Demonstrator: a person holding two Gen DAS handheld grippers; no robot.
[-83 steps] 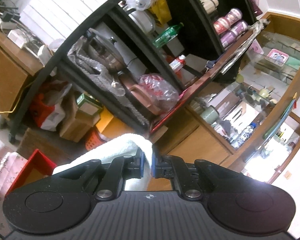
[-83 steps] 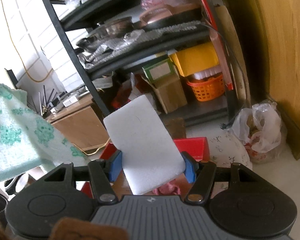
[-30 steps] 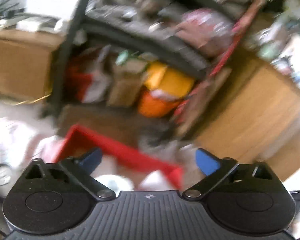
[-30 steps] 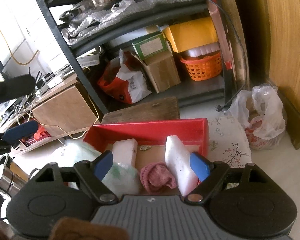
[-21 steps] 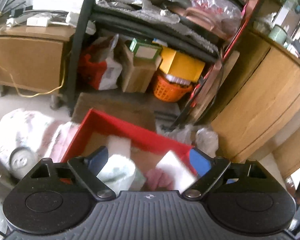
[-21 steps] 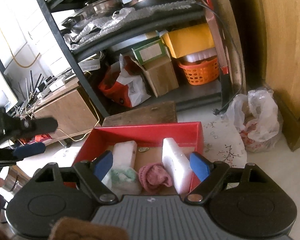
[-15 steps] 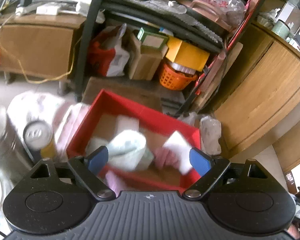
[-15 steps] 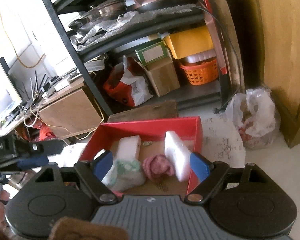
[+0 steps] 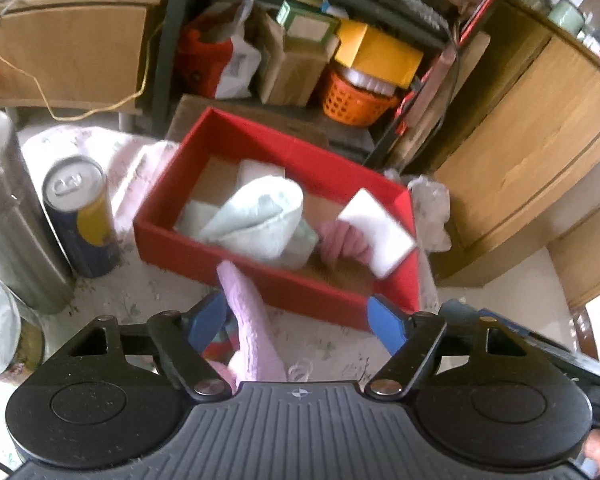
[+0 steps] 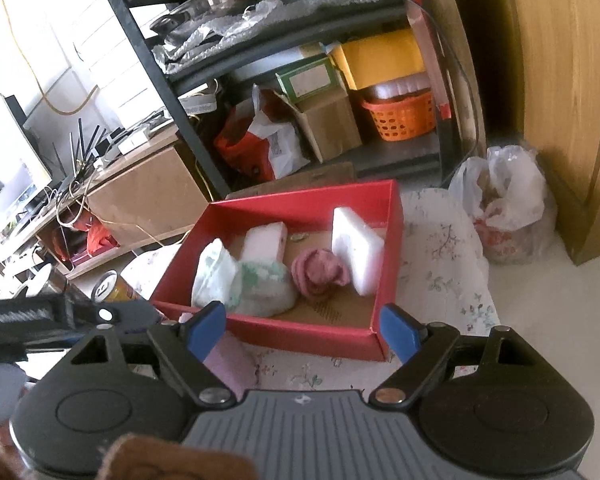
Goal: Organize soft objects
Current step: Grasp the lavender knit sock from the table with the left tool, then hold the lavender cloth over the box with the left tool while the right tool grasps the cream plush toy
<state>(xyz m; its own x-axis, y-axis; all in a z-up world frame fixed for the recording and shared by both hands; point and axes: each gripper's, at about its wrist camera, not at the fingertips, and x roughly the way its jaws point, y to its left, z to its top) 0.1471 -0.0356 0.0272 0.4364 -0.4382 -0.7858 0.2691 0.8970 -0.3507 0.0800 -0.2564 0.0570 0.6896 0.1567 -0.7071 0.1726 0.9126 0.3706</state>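
Observation:
A red box (image 9: 260, 276) (image 10: 284, 332) stands on a floral cloth. In it lie a pale green towel (image 9: 256, 216) (image 10: 256, 284), two white foam blocks (image 9: 376, 232) (image 10: 356, 248) (image 10: 264, 240) and a dark pink cloth (image 9: 344, 236) (image 10: 320, 268). A light pink soft piece (image 9: 252, 320) (image 10: 228, 360) lies on the cloth before the box, between the left gripper's fingers, untouched. My left gripper (image 9: 296, 320) is open above it. My right gripper (image 10: 300, 328) is open and empty, just short of the box's near wall.
A drink can (image 9: 80, 216) (image 10: 112, 284) and a steel canister (image 9: 8, 216) stand left of the box. A black shelf rack (image 10: 284, 64) with cartons and an orange basket (image 9: 352, 96) is behind. A plastic bag (image 10: 504, 208) and a wooden cabinet (image 9: 532, 128) are at right.
Both grippers let go of the towel and the foam block, which now lie in the box. Both have drawn back and tipped down, so the box's near wall and the pink piece show.

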